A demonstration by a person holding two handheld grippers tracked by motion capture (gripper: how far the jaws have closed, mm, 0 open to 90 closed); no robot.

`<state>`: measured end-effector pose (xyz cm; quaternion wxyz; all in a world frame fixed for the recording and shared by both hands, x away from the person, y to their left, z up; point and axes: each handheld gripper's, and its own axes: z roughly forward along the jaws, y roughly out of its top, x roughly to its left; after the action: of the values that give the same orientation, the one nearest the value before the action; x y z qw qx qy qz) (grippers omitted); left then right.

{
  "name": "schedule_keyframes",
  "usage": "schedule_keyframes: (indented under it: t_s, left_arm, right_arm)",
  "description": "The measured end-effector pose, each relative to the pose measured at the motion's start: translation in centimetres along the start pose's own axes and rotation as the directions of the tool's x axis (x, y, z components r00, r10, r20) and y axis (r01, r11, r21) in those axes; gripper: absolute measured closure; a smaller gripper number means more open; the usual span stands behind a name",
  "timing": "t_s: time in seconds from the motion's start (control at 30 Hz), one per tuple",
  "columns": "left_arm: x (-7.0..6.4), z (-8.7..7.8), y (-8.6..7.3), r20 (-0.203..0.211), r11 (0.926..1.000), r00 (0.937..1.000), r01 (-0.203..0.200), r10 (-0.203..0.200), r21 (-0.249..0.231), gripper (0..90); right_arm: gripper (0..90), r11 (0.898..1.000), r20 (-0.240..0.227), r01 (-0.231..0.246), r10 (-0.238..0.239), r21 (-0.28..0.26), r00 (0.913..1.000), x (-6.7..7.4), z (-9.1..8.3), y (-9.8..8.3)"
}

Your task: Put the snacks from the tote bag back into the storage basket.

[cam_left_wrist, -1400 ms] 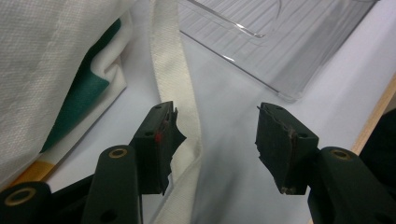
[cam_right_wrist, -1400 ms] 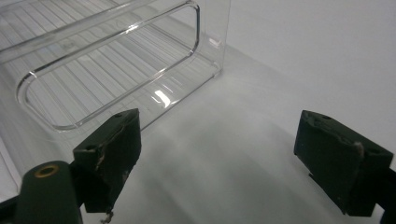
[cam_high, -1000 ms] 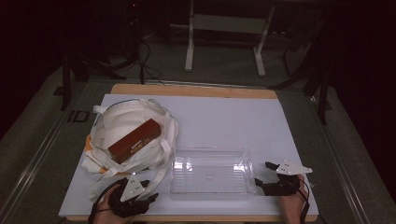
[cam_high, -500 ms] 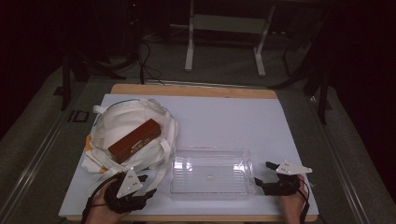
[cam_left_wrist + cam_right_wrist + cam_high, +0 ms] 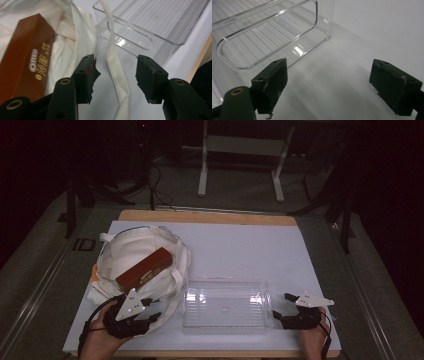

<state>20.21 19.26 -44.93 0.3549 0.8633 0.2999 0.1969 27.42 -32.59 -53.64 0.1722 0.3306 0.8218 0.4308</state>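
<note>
a cloth bag lies on the left part of the table, with a long box resting on it. a clear tray sits just right of the bag, near the front edge, its strap trailing beside the tray

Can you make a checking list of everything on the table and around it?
Surface: white table top, wooden edge at the back.
Job's things: white tote bag with an Oreo box lying on it; clear plastic tray beside the bag, with nothing in it.
Clutter: nothing seen.
Grippers: left gripper at the bag's near edge; its jaws have just been closing but stand apart, with the bag strap between them, not pinched. Right gripper is open beside the tray, holding nothing.
Cables: a thin cable trails from the right gripper; more cables lie on the floor behind.
Surroundings: dark room, grey floor, white stand legs.
</note>
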Motion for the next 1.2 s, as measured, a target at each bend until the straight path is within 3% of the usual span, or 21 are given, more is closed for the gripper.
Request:
schedule_keyframes:
  t_s: [0.23, 0.6, 1.2]
  left_arm:
    - [1.3, -0.6, 0.3, -0.013, 0.9999, 0.9999, -0.001, 0.002, 0.011, 49.9]
    - [3.6, -1.0, 0.3, -0.025, 0.9994, 0.9992, 0.031, -0.031, 0.013, 50.4]
    - [7.8, -0.4, 1.4, -0.075, 0.9936, 0.9959, 0.058, -0.050, 0.097, 49.5]
  right_arm:
    - [14.9, 1.000, 0.001, 0.001, -0.001, 0.000, 1.0000, 0.0, 0.0, 0.0]
    - [14.9, 1.000, 0.000, 0.000, 0.000, 0.000, 1.0000, 0.0, 0.0, 0.0]
    - [14.9, 1.000, 0.001, -0.003, 0.003, 0.002, 1.0000, 0.0, 0.0, 0.0]
